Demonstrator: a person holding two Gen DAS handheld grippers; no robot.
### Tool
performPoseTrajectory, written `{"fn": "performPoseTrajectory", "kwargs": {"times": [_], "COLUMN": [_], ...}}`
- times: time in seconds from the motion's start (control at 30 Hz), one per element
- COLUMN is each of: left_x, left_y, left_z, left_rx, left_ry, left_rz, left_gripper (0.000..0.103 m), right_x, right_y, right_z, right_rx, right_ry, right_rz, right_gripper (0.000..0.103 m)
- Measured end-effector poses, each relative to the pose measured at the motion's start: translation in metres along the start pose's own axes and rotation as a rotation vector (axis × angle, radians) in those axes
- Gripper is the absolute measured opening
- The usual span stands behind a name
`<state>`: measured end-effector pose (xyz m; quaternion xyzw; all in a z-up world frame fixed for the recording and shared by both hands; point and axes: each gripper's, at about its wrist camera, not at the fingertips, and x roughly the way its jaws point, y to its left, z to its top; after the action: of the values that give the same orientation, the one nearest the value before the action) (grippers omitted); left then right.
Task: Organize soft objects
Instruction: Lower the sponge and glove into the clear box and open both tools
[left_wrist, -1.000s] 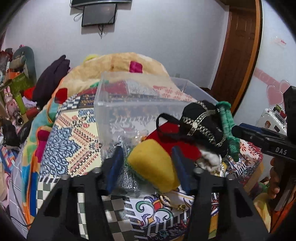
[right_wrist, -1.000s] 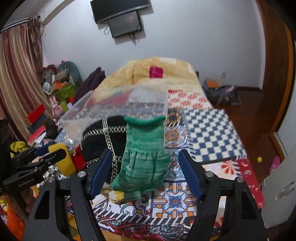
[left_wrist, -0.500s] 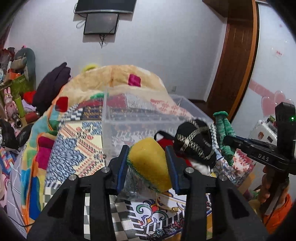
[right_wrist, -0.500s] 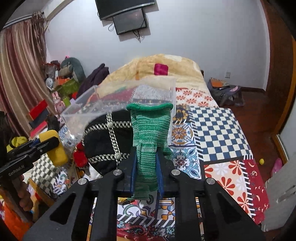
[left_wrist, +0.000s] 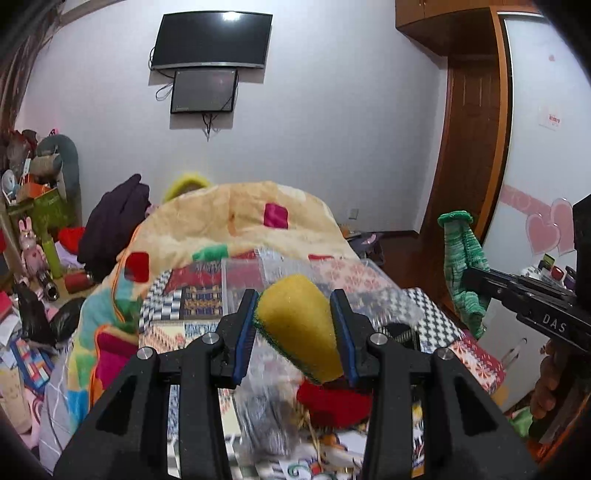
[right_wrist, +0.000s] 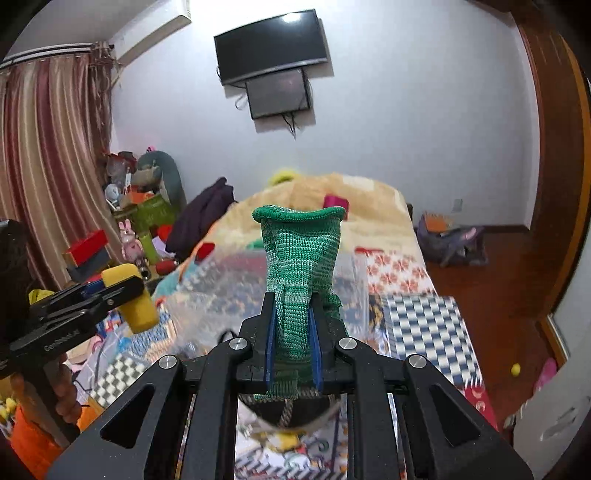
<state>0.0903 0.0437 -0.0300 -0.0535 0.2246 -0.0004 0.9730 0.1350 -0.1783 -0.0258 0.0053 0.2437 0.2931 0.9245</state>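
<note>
My left gripper (left_wrist: 295, 325) is shut on a yellow sponge (left_wrist: 301, 325) with a green scrub edge and holds it up above the bed. It also shows in the right wrist view (right_wrist: 136, 299) at the left. My right gripper (right_wrist: 293, 343) is shut on a green knitted glove (right_wrist: 301, 266) that stands upright between the pads. The glove also shows at the right of the left wrist view (left_wrist: 461, 258). A clear plastic bin (left_wrist: 310, 273) sits on the bed below and ahead of both grippers. A red soft item (left_wrist: 332, 400) lies under the sponge.
The bed carries a patterned patchwork cover (right_wrist: 424, 325) and a yellow blanket (left_wrist: 236, 214). Clutter and toys (right_wrist: 140, 221) line the left wall by the curtain. A wooden door (left_wrist: 476, 166) stands at the right. A bag (right_wrist: 450, 243) lies on the floor.
Both grippers closed on their items, the left on the sponge and the right on the glove, and lifted them well above the pile. The black chained item dropped out of sight below.
</note>
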Motion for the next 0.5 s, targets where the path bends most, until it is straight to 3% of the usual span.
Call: {"fn": "performPoseTrajectory", "kwargs": {"times": [0.17, 0.5], "left_x": [0.025, 0.099], "left_y": [0.0, 0.009], "left_z": [0.014, 0.012], "left_rx": [0.004, 0.001], "left_ry": [0.032, 0.176], "left_rz": [0.006, 0.065], "left_gripper": [0.039, 0.039], "right_x": [0.022, 0.083], "right_y": [0.001, 0.002], "right_z": [0.013, 0.012], "right_rx": [0.008, -0.021], "right_ry": [0.001, 0.112], "right_rz": [0.022, 0.004], "right_gripper": [0.014, 0.014]}}
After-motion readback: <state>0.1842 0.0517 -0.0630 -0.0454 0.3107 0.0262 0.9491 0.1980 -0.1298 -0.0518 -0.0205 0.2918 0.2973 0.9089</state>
